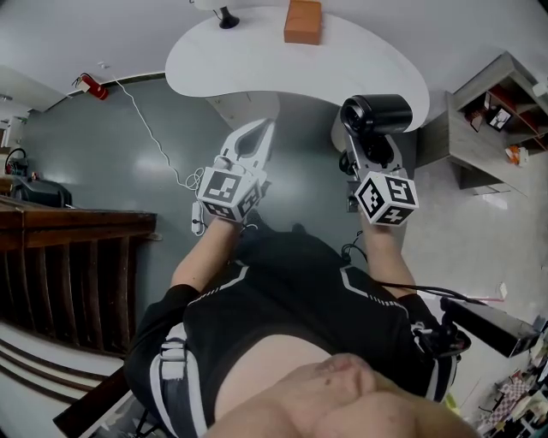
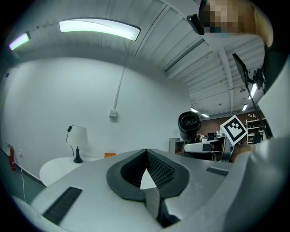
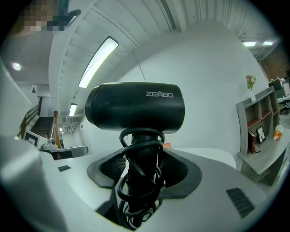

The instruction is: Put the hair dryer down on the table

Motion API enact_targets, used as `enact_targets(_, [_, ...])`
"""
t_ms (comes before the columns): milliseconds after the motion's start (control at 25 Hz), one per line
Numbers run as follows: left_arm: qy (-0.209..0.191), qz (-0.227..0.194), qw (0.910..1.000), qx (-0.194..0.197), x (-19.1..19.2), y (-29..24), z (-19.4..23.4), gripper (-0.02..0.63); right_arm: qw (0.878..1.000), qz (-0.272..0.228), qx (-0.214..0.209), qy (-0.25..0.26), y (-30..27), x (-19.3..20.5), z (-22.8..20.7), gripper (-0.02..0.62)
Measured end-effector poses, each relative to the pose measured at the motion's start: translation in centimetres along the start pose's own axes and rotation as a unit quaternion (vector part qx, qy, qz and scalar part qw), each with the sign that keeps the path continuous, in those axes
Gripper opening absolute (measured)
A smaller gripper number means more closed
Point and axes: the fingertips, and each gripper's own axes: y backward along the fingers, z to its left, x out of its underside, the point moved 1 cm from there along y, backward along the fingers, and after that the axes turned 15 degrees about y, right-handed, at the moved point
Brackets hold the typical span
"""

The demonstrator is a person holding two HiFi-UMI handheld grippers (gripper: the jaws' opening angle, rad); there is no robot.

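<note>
A black hair dryer (image 1: pixel 377 114) stands upright in my right gripper (image 1: pixel 366 152), held in the air just short of the near edge of the white table (image 1: pixel 257 64). In the right gripper view the jaws (image 3: pixel 140 170) are shut on the dryer's handle, which has its black cord wound round it, and the barrel (image 3: pixel 136 106) lies crosswise above them. My left gripper (image 1: pixel 264 128) hangs to the left of it, shut and empty, pointing at the table. From the left gripper view (image 2: pixel 146 153) the hair dryer (image 2: pixel 189 124) shows off to the right.
On the table stand an orange box (image 1: pixel 303 21) and a lamp (image 2: pixel 78 140) at its far side. A grey shelf unit (image 1: pixel 492 128) stands to the right. A white cable (image 1: pixel 150 128) runs across the dark floor at the left, and a wooden stair rail (image 1: pixel 68 257) lies further left.
</note>
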Motion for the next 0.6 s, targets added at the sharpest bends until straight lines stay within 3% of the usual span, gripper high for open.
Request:
enact_targets(240, [0.005, -0.001, 0.9999, 0.012, -0.4, -1.0, 2.5, 0.032, 1.000, 0.006, 0.007, -0.009, -2.5, 0.2, 0.8, 0.259])
enact_targets(600, [0.015, -0.002, 0.9994, 0.033, -2.5, -4.0, 10.1, 0.032, 0.999, 0.017, 0.025, -0.010, -9.7, -0.1, 2.9, 0.259])
